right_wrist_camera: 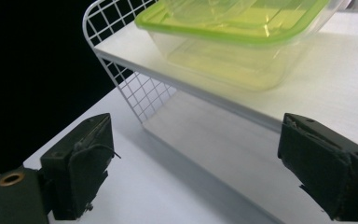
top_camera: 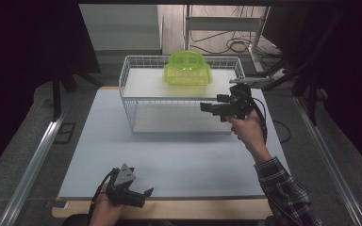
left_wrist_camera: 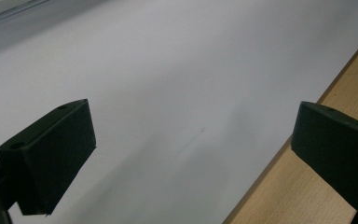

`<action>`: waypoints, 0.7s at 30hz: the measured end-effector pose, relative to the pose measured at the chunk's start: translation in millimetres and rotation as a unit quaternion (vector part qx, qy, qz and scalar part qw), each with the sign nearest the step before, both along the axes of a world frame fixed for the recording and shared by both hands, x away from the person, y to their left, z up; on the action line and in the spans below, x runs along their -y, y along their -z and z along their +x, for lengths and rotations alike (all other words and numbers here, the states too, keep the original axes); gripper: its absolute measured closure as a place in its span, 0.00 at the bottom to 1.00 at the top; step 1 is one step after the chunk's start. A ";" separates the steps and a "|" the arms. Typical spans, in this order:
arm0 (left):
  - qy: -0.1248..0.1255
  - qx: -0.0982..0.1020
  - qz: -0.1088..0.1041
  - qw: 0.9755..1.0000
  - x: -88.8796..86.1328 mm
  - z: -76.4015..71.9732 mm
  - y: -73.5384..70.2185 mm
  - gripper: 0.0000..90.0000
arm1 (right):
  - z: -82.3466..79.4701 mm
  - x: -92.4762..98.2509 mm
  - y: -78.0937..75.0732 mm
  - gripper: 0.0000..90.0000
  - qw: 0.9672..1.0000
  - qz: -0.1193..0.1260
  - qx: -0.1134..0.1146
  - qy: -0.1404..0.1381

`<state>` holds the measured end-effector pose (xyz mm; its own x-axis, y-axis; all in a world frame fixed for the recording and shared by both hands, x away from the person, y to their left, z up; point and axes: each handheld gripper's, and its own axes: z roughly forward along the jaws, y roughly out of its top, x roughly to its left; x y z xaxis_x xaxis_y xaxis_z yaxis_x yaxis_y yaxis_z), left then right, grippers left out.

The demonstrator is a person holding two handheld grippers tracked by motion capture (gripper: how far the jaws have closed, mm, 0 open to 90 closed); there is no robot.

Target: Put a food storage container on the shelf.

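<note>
A clear box with a yellow-green lid (top_camera: pixel 187 71) (right_wrist_camera: pixel 235 42) sits on the upper shelf of a white wire rack (top_camera: pixel 136 75) (right_wrist_camera: pixel 116 70), with a round green piece on its lid. My right gripper (top_camera: pixel 212 106) (right_wrist_camera: pixel 193 172) is held up in front of the rack's right end, open, jaws pointing left toward the rack, nothing between them. My left gripper (top_camera: pixel 143 195) (left_wrist_camera: pixel 191 154) rests low at the table's near edge, open and empty, over the white mat (left_wrist_camera: pixel 168 70) and the wooden edge (left_wrist_camera: pixel 307 186).
The white mat (top_camera: pixel 179 160) covers the wooden table. The rack's lower shelf (top_camera: pixel 179 120) is bare. Metal rails run along both sides of the table, and cables and a desk frame (top_camera: pixel 226 28) lie behind the rack.
</note>
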<state>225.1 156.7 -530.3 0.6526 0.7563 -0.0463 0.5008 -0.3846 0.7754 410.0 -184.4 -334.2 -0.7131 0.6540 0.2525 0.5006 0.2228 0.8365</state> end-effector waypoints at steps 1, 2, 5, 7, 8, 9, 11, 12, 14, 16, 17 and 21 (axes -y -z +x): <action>0.000 0.000 0.000 1.000 0.0 0.0 0.0 0.00 | -0.7 0.0 1.8 0.11 1.000 -0.002 0.001 -0.002; 0.000 0.000 0.001 1.000 0.0 0.0 0.0 0.00 | -1.7 -0.2 3.5 0.11 1.000 -0.006 0.001 -0.003; 0.001 -0.001 0.001 1.000 0.2 0.0 0.1 0.00 | -3.8 -1.0 10.2 0.10 1.000 -0.014 0.002 -0.008; 0.001 -0.001 0.001 1.000 0.4 -0.1 0.1 0.00 | -5.7 -1.6 15.0 0.09 1.000 -0.018 0.002 -0.009; 0.001 -0.001 0.002 1.000 0.4 -0.1 0.1 0.00 | -6.5 -2.1 17.7 0.09 1.000 -0.022 0.003 -0.011; 0.001 -0.001 0.002 1.000 0.4 -0.1 0.2 0.00 | -7.2 -2.5 20.2 0.09 1.000 -0.025 0.003 -0.013; 0.001 -0.002 0.002 1.000 0.4 -0.1 0.3 0.00 | -8.7 -3.1 25.2 0.08 0.999 -0.029 0.003 -0.017; 0.001 -0.002 0.002 1.000 0.4 -0.1 0.3 0.00 | -9.4 -3.4 27.6 0.08 0.999 -0.030 0.002 -0.018; 0.000 -0.003 0.002 1.000 0.6 -0.3 0.3 0.00 | -11.2 -3.5 32.0 0.07 0.999 -0.032 0.002 -0.019; 0.001 -0.003 0.004 1.000 0.4 -0.2 0.2 0.00 | -12.7 -3.3 36.5 0.07 0.999 -0.036 0.007 -0.020; 0.001 -0.003 0.004 1.000 0.4 -0.2 0.2 0.00 | -13.7 -3.0 38.5 0.06 0.999 -0.037 0.006 -0.020; 0.001 -0.003 0.002 1.000 0.6 -0.3 0.2 0.00 | -18.7 -3.1 48.3 0.05 0.999 -0.044 0.007 -0.021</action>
